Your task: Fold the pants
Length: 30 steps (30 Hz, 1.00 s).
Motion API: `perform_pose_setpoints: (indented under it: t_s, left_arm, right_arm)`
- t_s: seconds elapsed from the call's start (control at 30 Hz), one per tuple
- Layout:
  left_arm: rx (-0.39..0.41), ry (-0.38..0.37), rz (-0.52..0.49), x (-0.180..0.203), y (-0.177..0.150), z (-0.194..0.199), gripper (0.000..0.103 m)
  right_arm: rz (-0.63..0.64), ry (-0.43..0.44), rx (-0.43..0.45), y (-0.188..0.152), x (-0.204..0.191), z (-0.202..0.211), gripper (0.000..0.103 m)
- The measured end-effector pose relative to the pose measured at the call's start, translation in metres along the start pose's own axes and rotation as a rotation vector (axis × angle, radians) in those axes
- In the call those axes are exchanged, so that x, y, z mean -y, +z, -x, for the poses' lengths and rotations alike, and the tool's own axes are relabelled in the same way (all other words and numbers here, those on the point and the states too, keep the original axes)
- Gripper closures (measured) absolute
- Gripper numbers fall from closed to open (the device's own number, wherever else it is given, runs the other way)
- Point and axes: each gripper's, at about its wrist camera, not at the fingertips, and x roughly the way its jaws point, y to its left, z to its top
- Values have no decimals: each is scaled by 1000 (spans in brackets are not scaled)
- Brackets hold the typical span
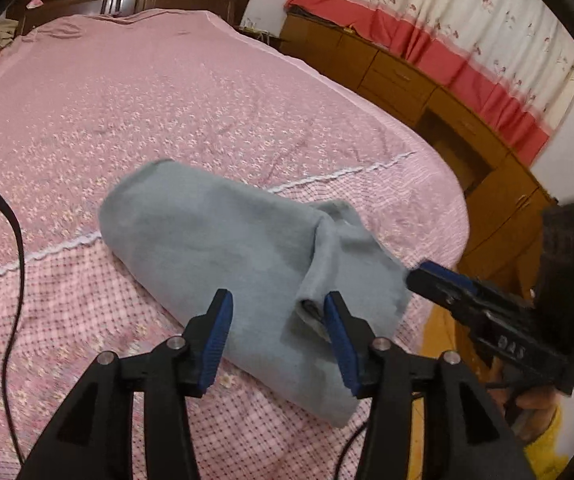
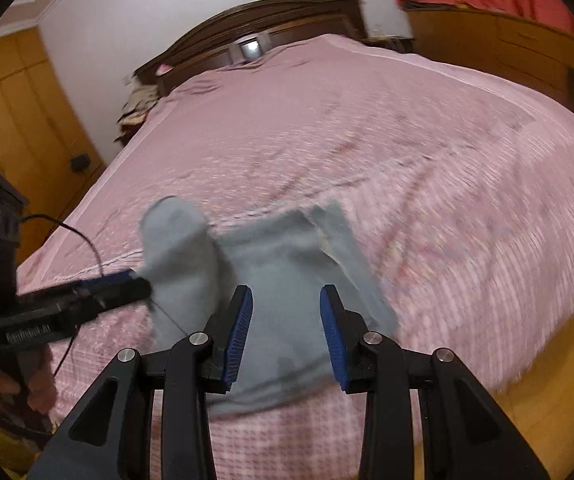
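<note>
Left gripper (image 1: 277,300) is hovering with jaws parted, empty, over the soft grey folded pants (image 1: 223,248) lying near the foot edge of the pink quilted bed (image 1: 167,100). Right gripper (image 2: 286,294) is hanging half-open, empty too. Best now: smoothing that raised flap flat.
</note>
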Motion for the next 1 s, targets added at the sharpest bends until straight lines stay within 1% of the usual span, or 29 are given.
perform_pose_setpoints:
  t_s: [0.1, 0.23, 0.3, 0.37, 0.43, 0.5, 0.53, 0.63, 0.73, 0.8, 0.9, 1.0]
  left_arm:
    - [21, -7, -34, 4, -3, 10, 53]
    - [49, 10, -22, -5, -5, 23, 53]
    - [53, 30, -7, -13, -6, 24, 53]
    - [51, 74, 5, -22, -7, 25, 53]
    - [51, 97, 13, -29, -10, 26, 53]
    - [51, 111, 21, -36, -12, 28, 53]
    - [51, 117, 23, -39, -13, 28, 53]
    - [32, 146, 29, -48, -17, 28, 53]
    - [3, 194, 44, -55, -18, 24, 53]
    - [-9, 201, 57, -59, -19, 22, 53]
    - [-16, 206, 61, -62, -20, 20, 53]
    - [-22, 207, 62, -63, -19, 17, 53]
  right_arm:
    - [29, 29, -36, 15, -13, -7, 67]
    - [78, 22, -61, 34, -30, -12, 67]
    - [116, 7, -71, 38, -37, -14, 67]
    - [169, -12, -86, 42, -49, -20, 66]
    - [208, -16, -115, 46, -57, -28, 65]
    - [225, 0, -145, 50, -60, -36, 60]
    - [231, 3, -162, 53, -63, -42, 59]
    - [247, 7, -201, 58, -65, -56, 57]
    - [268, -26, -250, 62, -65, -77, 57]
    - [278, -33, -286, 61, -66, -89, 57]
    - [278, -16, -328, 56, -66, -97, 57]
    - [289, -8, -346, 51, -67, -100, 57]
